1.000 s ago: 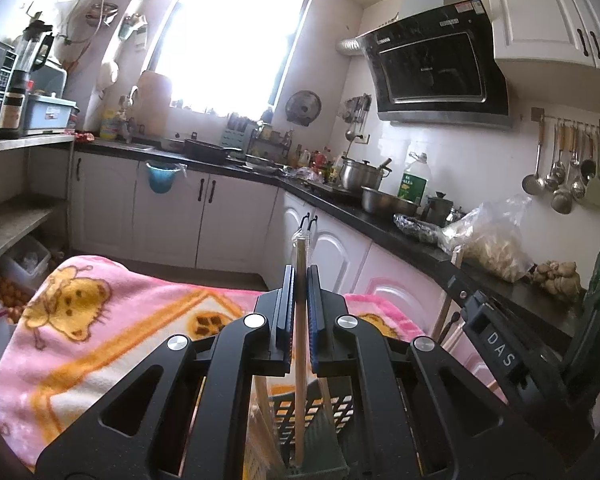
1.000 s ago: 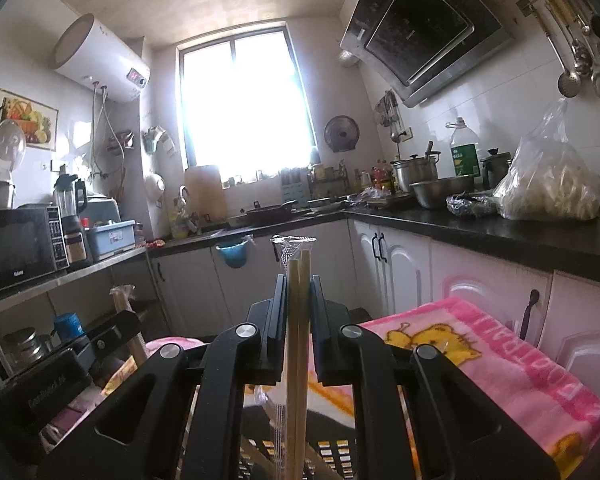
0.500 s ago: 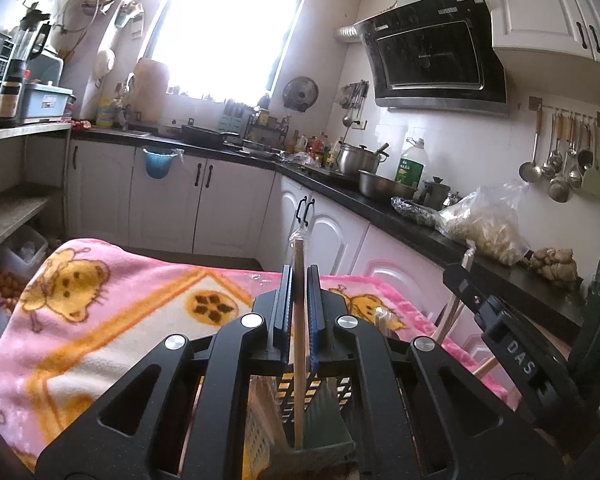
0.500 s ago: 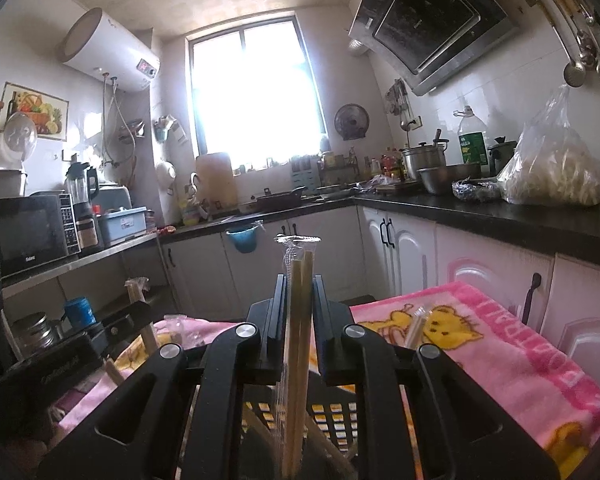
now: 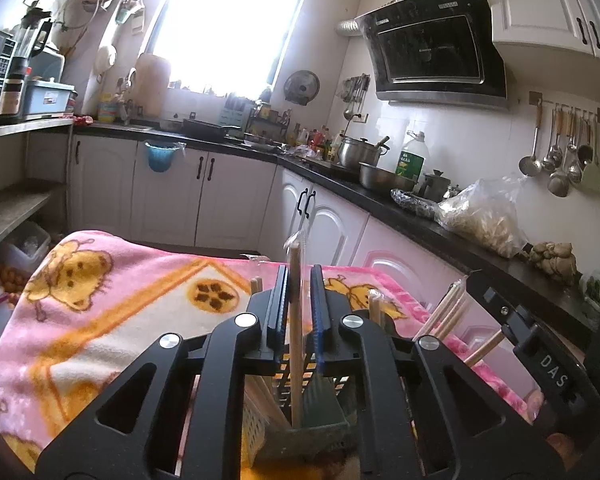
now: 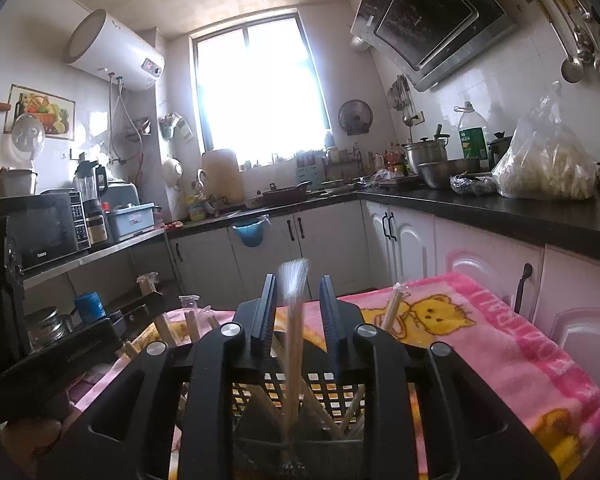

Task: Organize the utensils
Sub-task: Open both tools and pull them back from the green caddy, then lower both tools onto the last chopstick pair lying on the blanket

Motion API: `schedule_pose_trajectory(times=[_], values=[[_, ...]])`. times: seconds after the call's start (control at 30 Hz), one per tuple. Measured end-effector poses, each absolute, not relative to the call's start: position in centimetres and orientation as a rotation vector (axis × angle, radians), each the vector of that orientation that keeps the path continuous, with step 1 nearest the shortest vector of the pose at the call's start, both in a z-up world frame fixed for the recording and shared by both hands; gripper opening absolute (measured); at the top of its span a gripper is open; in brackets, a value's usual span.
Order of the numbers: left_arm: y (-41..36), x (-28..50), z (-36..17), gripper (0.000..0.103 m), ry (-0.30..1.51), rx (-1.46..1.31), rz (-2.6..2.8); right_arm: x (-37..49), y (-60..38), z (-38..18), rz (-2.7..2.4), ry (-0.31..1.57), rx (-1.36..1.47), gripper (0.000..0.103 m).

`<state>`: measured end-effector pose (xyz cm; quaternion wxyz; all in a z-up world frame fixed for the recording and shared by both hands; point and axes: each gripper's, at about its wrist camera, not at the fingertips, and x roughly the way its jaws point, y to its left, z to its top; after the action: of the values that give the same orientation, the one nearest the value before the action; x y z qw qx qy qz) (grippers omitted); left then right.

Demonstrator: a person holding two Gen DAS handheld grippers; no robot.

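A dark slotted utensil basket (image 5: 300,428) (image 6: 292,396) stands on a pink cartoon blanket (image 5: 112,320) (image 6: 496,344), with several wrapped wooden chopsticks standing in it. My left gripper (image 5: 299,276) has its jaws slightly parted around an upright chopstick pair (image 5: 296,340) whose lower end is in the basket. My right gripper (image 6: 294,292) is open wide; a blurred wrapped chopstick pair (image 6: 292,344) stands free between the jaws, its lower end in the basket. The right gripper's body (image 5: 540,356) shows in the left view.
White cabinets and a black counter (image 6: 500,208) run behind and to the right, with pots, an oil bottle and a plastic bag (image 6: 548,160). Shelves with a microwave (image 6: 44,228) stand to the left. Ladles hang on the wall (image 5: 560,152).
Both grippers have lowered their chopsticks into the basket. The right jaws have opened wide and let their pair go. The left jaws have parted a little.
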<state>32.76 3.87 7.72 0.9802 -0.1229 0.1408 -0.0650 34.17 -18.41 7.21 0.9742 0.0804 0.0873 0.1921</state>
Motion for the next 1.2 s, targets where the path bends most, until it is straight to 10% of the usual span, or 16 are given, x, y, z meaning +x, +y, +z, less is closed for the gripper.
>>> schedule_pose_trajectory(times=[1.2], values=[[2.8,24.8,5.5,0.064,0.468,-0.291,-0.162,26.9,-22.9,3.8,0.370,0.360,0.137,0.037]])
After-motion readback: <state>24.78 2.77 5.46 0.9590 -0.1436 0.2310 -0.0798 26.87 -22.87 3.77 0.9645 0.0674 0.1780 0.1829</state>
